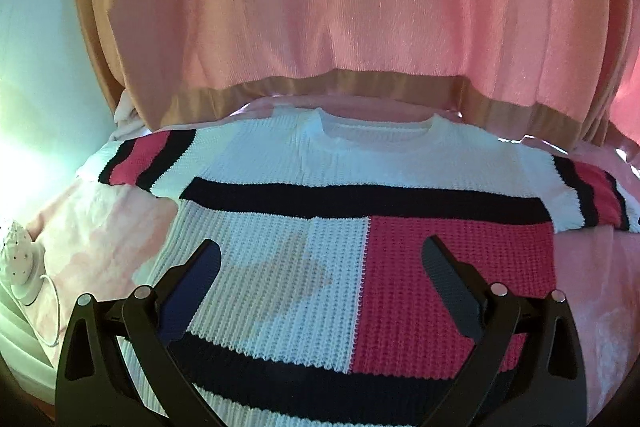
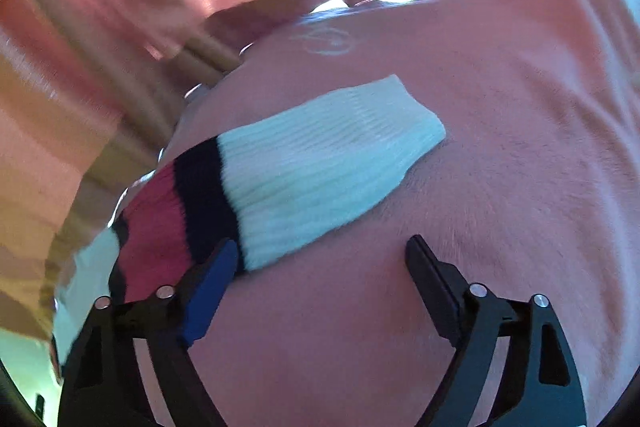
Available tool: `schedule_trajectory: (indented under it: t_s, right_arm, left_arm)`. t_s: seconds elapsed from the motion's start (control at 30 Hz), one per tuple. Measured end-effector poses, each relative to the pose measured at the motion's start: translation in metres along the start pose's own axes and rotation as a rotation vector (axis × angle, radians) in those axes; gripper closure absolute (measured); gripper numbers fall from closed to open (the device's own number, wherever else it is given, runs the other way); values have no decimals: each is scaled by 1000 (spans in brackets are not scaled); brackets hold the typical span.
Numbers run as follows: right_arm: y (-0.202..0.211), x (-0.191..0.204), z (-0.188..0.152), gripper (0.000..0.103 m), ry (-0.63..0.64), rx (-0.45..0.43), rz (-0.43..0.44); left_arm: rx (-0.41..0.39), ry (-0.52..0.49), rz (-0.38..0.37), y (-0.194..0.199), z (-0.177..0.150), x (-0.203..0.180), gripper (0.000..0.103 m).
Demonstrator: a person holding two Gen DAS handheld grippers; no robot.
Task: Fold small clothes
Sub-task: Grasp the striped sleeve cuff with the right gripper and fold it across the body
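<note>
- Waffle-knit sweater (image 1: pixel 320 187) lies flat on fuzzy pink blanket (image 1: pixel 92 239), beneath the left gripper (image 1: pixel 320 267), whose jaws are spread and empty.
- Right gripper (image 2: pixel 320 259): jaws spread, empty; ribbed sleeve (image 2: pixel 312 171) just ahead, blurred, its shoulder end cut off.

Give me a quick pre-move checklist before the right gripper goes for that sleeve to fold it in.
1. White, black and pink knitted sweater lies flat, front up: ok.
2. Its striped sleeve is stretched out on the pink blanket: ok.
3. Right gripper open, nothing between the fingers: ok.
4. Left gripper open over the sweater body: ok.
5. Sleeve between the right fingers: not ok, only its blue pad overlaps the edge.
</note>
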State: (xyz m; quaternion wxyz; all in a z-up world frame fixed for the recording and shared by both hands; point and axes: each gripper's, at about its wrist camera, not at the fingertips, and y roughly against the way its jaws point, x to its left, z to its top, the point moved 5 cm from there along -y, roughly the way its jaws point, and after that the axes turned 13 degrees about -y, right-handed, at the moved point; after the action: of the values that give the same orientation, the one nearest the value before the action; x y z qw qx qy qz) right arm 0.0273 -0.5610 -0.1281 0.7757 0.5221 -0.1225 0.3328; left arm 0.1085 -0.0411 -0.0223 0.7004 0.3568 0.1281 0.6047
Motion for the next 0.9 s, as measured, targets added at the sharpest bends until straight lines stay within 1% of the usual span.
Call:
schedule_trajectory:
  t_s: [0.07,0.1,0.13,0.17,0.23,0.27,0.3,0.4,0.5,0.53,0.57,0.6,0.63,0.67,0.7,0.73,0.77,0.8,0.83,0.87,0.9]
  right_arm:
    - [-4,0,7,24,-1,-23,11]
    - [-6,2,11,32,5,-37,14]
    - [-9,3,13,44,8,-36,17]
    - [-13,3,16,51,9,-36,18]
    - [-20,8,21,90,-2,-16,56]
    - [-21,12,22,89,-17,-8,80]
    - [-19,16,23,90,-19,-22,88]
    - [5,60,23,91,44,-64,182]
    - [47,143,2,91,175,-76,343]
    - [62,185,-14,91,237,-64,413]
    - [74,216,-29,91,285,-51,466]
    - [84,248,-47,91,335,-36,516]
    - [96,290,-75,91,403,-12,579]
    - [103,320,-97,91,452,10,619]
    - [108,357,-131,91,513,45,665]
    - [109,382,-157,90,553,65,688]
    - [108,404,-184,89,595,85,705]
    - [103,425,-213,85,643,113,715]
    - [92,446,-251,79,696,161,714]
    - [83,456,-277,75,730,197,705]
    - [77,463,-300,74,765,219,687]
  left_arm:
    - [13,8,5,-5,-1,3,5]
    - [19,13,4,-8,-1,4,5]
    - [27,27,-1,-10,-1,7,5]
    - [28,34,-4,-11,-1,9,5]
    - [29,47,1,-12,1,13,5]
    - [29,51,2,-13,1,15,5]
    - [29,57,2,-13,1,17,5]
    - [20,73,4,-10,3,25,5]
    - [2,98,8,-3,5,36,5]
    - [-1,105,7,-2,5,39,5]
    - [-5,115,6,0,5,44,5]
    - [-8,124,9,2,5,48,5]
    - [-12,137,12,3,6,54,5]
    - [-16,147,12,5,6,59,5]
    - [-19,156,15,6,5,64,5]
    - [-25,167,19,8,4,72,5]
    - [-26,175,23,8,3,77,5]
    - [-28,183,26,8,2,82,5]
    - [-27,195,28,7,0,89,5]
    - [-23,203,25,5,-1,93,5]
    - [-17,211,16,3,-3,98,5]
